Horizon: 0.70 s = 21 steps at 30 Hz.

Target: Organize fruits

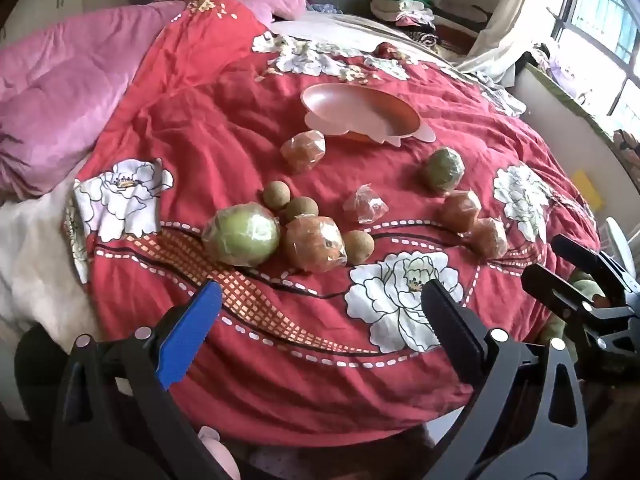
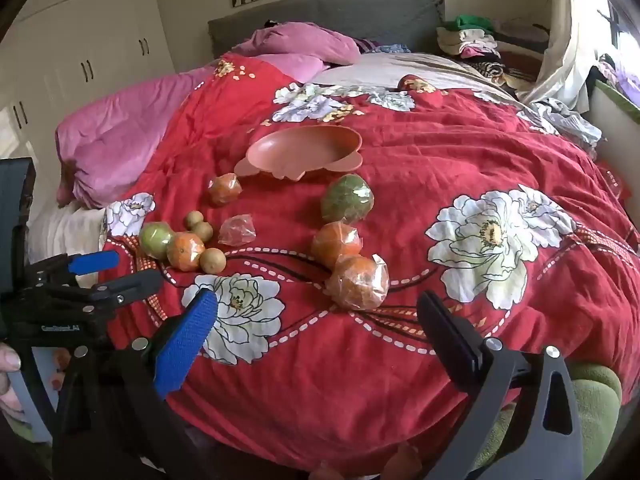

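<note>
An empty pink bowl (image 1: 360, 116) (image 2: 304, 150) sits on the red flowered quilt. Before it lie several plastic-wrapped fruits: oranges (image 1: 316, 244) (image 2: 357, 282), green fruits (image 1: 240, 234) (image 2: 347, 199), three small brown round fruits (image 1: 276, 195) (image 2: 212, 260) and a crumpled wrapper (image 1: 365, 204) (image 2: 237, 231). My left gripper (image 1: 320, 296) is open and empty, near the bed's front edge, short of the left fruit cluster. My right gripper (image 2: 318, 308) is open and empty, just short of the nearest wrapped orange. Each gripper shows at the side of the other's view.
The red quilt (image 2: 460, 148) covers the bed. Pink bedding (image 1: 68, 92) is piled at the left and by the grey headboard (image 2: 320, 16). Folded clothes (image 2: 468, 40) lie at the back right. A window (image 1: 600, 12) is on the right, white wardrobes (image 2: 80, 48) on the left.
</note>
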Tool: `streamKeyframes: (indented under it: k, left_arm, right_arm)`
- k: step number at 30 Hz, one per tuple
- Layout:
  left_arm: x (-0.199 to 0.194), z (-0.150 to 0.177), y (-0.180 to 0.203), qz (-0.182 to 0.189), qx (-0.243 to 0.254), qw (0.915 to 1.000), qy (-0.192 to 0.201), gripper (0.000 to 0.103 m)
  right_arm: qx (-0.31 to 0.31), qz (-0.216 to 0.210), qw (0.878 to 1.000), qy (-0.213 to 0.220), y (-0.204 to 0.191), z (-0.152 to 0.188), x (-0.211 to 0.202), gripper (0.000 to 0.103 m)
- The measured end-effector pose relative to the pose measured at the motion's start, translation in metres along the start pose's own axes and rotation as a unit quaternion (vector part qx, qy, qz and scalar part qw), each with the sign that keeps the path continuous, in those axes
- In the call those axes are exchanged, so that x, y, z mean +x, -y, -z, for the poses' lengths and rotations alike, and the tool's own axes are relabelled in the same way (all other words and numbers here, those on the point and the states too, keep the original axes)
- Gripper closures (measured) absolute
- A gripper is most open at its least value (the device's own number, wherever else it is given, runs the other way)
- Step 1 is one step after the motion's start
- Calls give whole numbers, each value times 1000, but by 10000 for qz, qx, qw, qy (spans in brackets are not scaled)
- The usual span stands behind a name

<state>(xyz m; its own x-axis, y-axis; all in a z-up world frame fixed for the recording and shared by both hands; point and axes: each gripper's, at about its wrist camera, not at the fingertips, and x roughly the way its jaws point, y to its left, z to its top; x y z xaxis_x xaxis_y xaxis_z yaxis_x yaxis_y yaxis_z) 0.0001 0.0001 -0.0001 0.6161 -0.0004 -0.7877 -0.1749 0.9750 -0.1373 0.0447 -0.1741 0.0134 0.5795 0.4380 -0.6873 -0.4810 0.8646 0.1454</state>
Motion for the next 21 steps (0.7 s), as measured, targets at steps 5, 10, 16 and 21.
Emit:
streamKeyframes:
  k: [5, 10, 16, 21]
  left_arm:
    - [0, 0, 0, -11, 3, 10000, 49, 9]
    - [-4, -3, -3, -31, 13, 10000, 70, 9]
    - [-6, -3, -4, -46, 8, 9999, 91, 9]
    - [-5, -3, -2, -62, 12, 9999, 95, 9]
  right_arm:
    - [7, -18, 10000, 35, 0, 0, 0, 4]
    - [-4, -14, 10000, 37, 0, 0, 0, 4]
    - [-18, -7, 10000, 48, -1, 0, 0, 4]
    - [-16, 3, 10000, 40, -1, 0, 0, 4]
